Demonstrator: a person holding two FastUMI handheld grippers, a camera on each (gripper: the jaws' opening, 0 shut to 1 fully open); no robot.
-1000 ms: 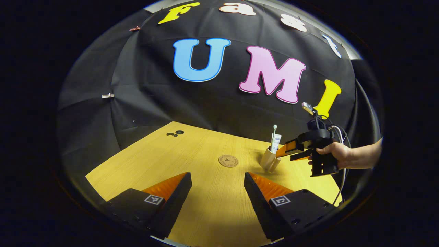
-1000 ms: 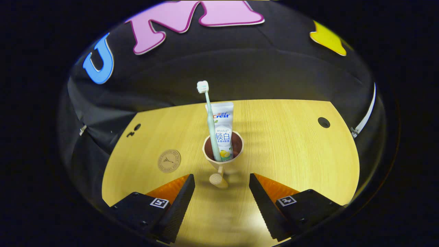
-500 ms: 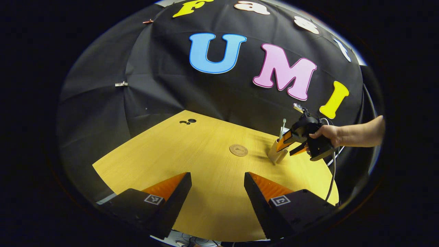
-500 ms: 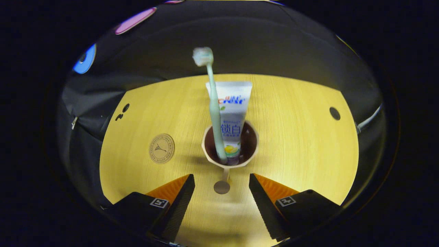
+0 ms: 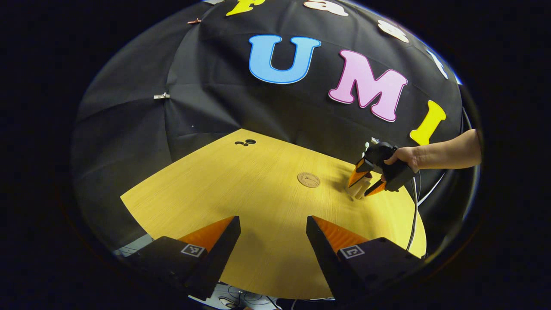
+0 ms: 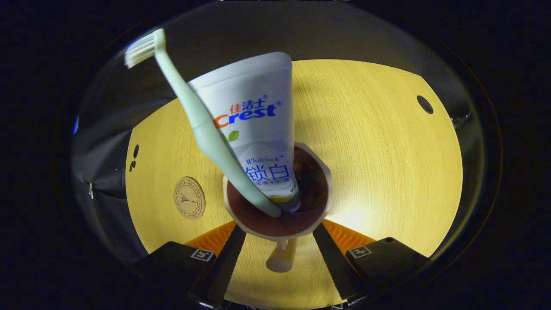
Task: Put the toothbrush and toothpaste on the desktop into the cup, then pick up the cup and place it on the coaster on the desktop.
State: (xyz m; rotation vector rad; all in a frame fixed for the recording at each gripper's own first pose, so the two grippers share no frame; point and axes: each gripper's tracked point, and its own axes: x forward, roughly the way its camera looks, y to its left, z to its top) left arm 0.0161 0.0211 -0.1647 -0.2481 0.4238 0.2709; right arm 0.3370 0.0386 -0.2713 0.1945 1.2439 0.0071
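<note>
A beige cup (image 6: 312, 198) stands upright on the wooden desktop (image 6: 387, 172). In it lean a mint-green toothbrush (image 6: 202, 125) and a white toothpaste tube (image 6: 254, 129). My right gripper (image 6: 279, 232) is open and low over the cup, one finger at each side of the rim, with the cup's handle (image 6: 280, 260) in the gap below. The round brown coaster (image 6: 189, 198) lies bare to the cup's left. In the left gripper view my left gripper (image 5: 273, 241) hangs open above the desktop's near edge. Far off there, the right gripper (image 5: 366, 183) hides most of the cup (image 5: 359, 190), just right of the coaster (image 5: 308, 179).
A hand (image 5: 402, 157) with a bare forearm holds the right gripper, and a cable hangs from it. Small dark holes mark the desktop at the far left (image 5: 245, 142) and far right (image 6: 425, 104). Black cloth walls close in behind the desk.
My right gripper has dropped and moved forward until its fingers flank the cup. The left gripper has drawn back toward the desk's near edge. The cup has stayed in place.
</note>
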